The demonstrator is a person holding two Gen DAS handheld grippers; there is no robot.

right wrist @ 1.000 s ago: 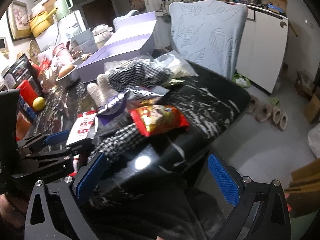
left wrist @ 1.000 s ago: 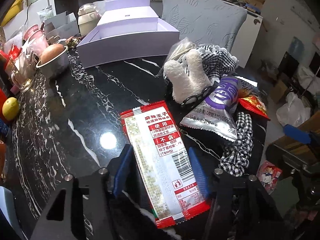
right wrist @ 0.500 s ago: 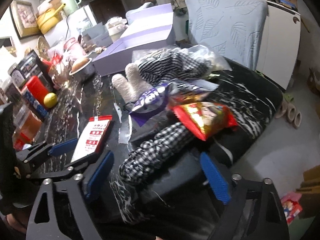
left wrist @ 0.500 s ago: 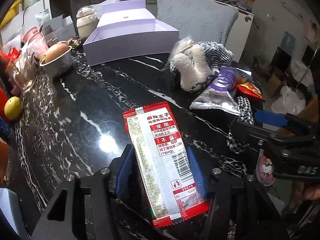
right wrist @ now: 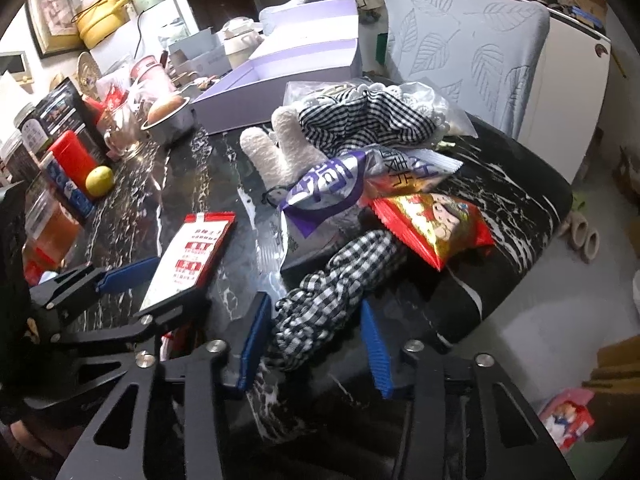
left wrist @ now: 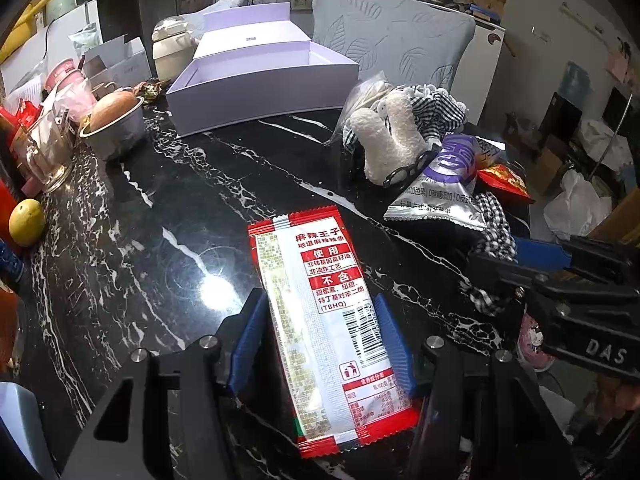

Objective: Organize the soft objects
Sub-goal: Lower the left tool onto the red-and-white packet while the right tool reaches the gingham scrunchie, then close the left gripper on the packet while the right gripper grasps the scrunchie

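A red and white snack packet (left wrist: 326, 312) lies flat on the black marble table (left wrist: 132, 216), between the open blue pads of my left gripper (left wrist: 320, 340); it also shows in the right wrist view (right wrist: 192, 258). My right gripper (right wrist: 316, 344) is open around the near end of a black-and-white checked scrunchie (right wrist: 332, 288). Behind it lie a red snack bag (right wrist: 432, 220), a purple and silver packet (right wrist: 328, 188), a white plush toy (right wrist: 276, 156) and a checked cloth (right wrist: 360, 120). An open lilac box (left wrist: 260, 84) stands at the back.
A metal bowl with a round fruit (left wrist: 116, 120), a glass jar (left wrist: 44, 148), a lemon (left wrist: 26, 222) and red containers (right wrist: 76, 156) crowd the table's left side. A chair with a pale blue cover (right wrist: 472, 48) stands behind the table. The table edge drops to the floor at right.
My right gripper has moved forward and left over the table edge, so its pads now straddle the checked scrunchie. My left gripper has stayed around the red and white packet.
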